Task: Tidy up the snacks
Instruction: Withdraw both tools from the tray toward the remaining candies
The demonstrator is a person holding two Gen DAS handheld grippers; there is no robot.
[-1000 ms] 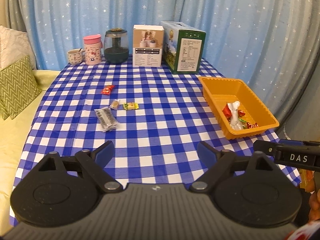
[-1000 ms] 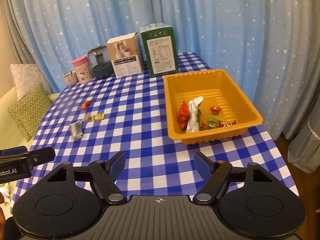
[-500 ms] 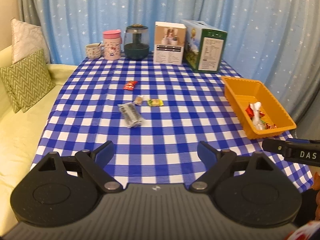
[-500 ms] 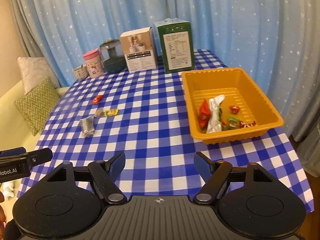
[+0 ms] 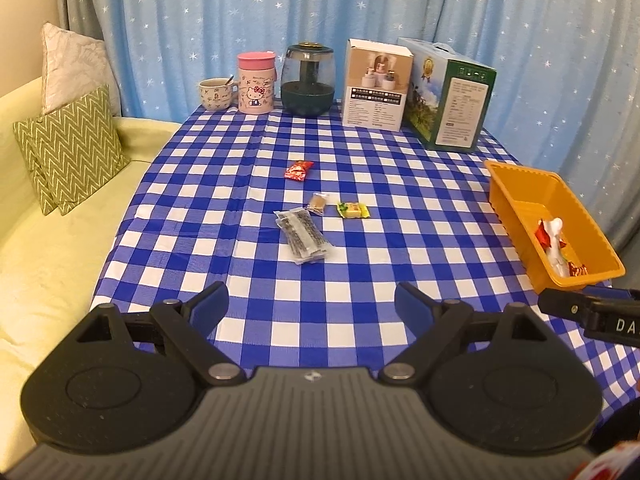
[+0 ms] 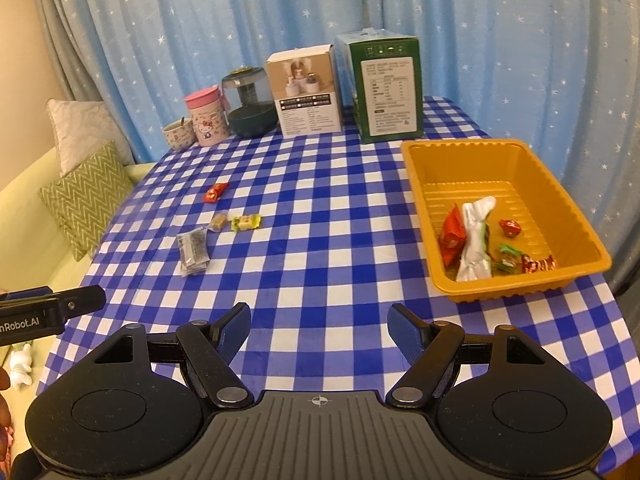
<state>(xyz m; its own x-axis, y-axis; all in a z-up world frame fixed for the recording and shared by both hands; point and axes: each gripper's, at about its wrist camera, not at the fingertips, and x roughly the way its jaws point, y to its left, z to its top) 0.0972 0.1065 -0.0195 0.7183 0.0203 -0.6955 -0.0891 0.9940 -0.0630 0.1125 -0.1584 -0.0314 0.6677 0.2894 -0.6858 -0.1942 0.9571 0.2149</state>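
Inspecting progress: several snacks lie in my tray (image 6: 560, 280) at three o'clock; four packets (image 5: 304, 234) remain at twelve. Left gripper (image 5: 312, 300) and right gripper (image 6: 319, 322) gape wide, empty.

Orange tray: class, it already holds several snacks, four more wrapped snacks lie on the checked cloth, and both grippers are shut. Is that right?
Not quite: both grippers are open. The left gripper and right gripper show jaws spread wide in their own wrist views. The orange tray does hold several snacks, and four lie on the cloth.
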